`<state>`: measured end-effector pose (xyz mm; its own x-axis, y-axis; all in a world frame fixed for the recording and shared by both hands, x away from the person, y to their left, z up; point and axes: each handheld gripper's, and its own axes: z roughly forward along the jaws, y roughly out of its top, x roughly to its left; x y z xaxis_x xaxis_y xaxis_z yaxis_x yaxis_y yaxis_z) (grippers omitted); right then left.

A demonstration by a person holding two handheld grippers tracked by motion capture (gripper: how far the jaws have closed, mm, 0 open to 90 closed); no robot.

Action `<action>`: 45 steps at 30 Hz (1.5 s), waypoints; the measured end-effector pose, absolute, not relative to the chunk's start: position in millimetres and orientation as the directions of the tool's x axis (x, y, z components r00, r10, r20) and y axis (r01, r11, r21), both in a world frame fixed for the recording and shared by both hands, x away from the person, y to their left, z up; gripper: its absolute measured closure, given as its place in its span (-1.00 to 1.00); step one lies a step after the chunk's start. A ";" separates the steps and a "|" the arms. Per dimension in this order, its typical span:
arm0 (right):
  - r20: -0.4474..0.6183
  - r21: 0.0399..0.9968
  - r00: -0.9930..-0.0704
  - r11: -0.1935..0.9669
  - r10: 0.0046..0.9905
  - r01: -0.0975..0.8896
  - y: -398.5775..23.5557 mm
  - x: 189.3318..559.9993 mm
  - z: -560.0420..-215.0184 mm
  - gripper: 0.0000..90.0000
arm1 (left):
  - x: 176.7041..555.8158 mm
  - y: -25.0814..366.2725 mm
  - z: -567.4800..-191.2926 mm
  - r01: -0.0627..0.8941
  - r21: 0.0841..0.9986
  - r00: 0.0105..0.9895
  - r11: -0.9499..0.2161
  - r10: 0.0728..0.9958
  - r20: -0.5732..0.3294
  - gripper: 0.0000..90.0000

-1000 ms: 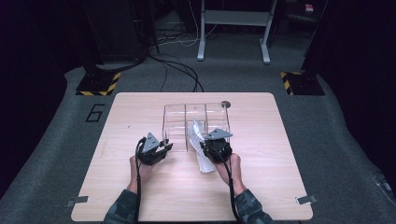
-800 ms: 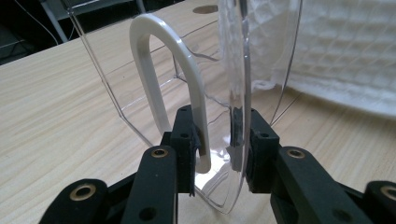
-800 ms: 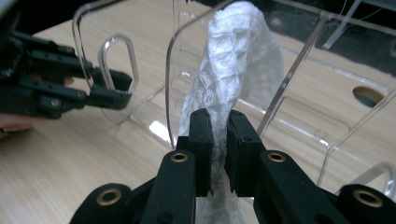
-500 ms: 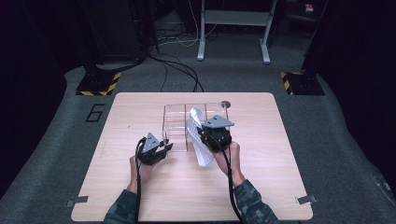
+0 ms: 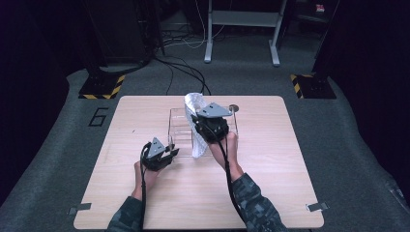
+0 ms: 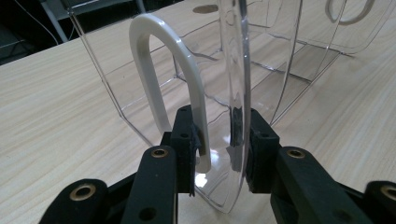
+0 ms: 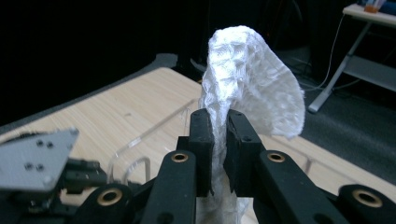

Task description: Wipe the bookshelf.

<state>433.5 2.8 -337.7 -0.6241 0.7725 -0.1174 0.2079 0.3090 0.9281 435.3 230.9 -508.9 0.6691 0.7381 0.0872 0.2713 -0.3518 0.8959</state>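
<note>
**Holding a white cloth above a clear box**

Starting nearest the person, two sleeved forearms come in from the bottom edge of the high view, and that edge cuts them off above the elbows. The left gripper [image 5: 170,151] rests low on the table [image 5: 270,193]. Its jaws are closed on the near wall of the box [image 5: 180,126], beside a white handle [image 6: 161,70] fixed to that wall. In the left gripper view, the bottom edge of the picture cuts off the lower end of the wall.

The right gripper [image 5: 197,121] is higher, above the box. Its jaws are pressed together on the cloth [image 5: 195,104], a white textured piece. In the right gripper view the cloth [image 7: 252,84] stands up from the jaws in a rounded fold, and its lower part is hidden behind the jaws. In the high view more cloth hangs down beside the right hand; whether its lower end touches the box I cannot tell.

The box is transparent, so its edges and inner dividers are hard to make out. Just behind it lies a small round thing [image 5: 234,108], too small to identify.

The table is light wood with rounded corners. It stands on grey floor carpet with a number six [image 5: 98,116] marked on it. Farther back, black cables [image 5: 188,72] cross the floor, and the room behind is dark.
</note>
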 end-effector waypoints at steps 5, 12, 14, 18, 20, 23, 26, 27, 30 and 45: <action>-0.110 0.941 -0.632 0.285 0.767 0.181 15.0 434.8 -326.7 0.82 | 435.3 230.8 -509.0 0.272 0.897 0.668 -0.349 0.739 0.085 0.56; -0.079 0.937 -0.644 0.278 0.761 0.213 32.2 446.9 -333.0 0.82 | 435.6 230.8 -509.2 0.273 0.896 0.669 -0.350 0.738 0.084 0.56; -0.072 0.927 -0.646 0.289 0.760 0.237 37.4 453.1 -340.4 0.82 | 435.9 231.8 -508.4 0.274 0.890 0.675 -0.365 0.732 0.092 0.56; -0.055 0.899 -0.654 0.322 0.755 0.297 49.2 464.1 -357.3 0.82 | 436.3 231.2 -509.2 0.267 0.895 0.668 -0.358 0.738 0.096 0.56; -0.045 0.887 -0.652 0.330 0.757 0.323 54.8 466.8 -365.7 0.82 | 436.2 231.4 -509.2 0.269 0.894 0.669 -0.358 0.737 0.095 0.56; -0.037 0.867 -0.649 0.348 0.760 0.357 60.2 466.9 -376.3 0.82 | 436.2 231.3 -509.3 0.270 0.894 0.669 -0.358 0.737 0.094 0.56; -0.049 0.853 -0.650 0.371 0.758 0.368 64.4 464.6 -385.4 0.82 | 436.0 231.1 -509.3 0.273 0.894 0.671 -0.354 0.737 0.087 0.56; -0.046 0.848 -0.650 0.374 0.759 0.376 65.6 463.4 -388.3 0.82 | 436.2 231.8 -508.6 0.273 0.890 0.673 -0.365 0.733 0.094 0.56; -0.054 0.836 -0.652 0.392 0.756 0.385 68.0 461.3 -396.0 0.82 | 436.3 232.1 -508.4 0.276 0.890 0.676 -0.362 0.732 0.088 0.56; -0.017 0.796 -0.682 0.422 0.731 0.433 65.3 446.4 -427.7 0.82 | 436.7 230.5 -510.2 0.271 0.898 0.662 -0.346 0.744 0.087 0.56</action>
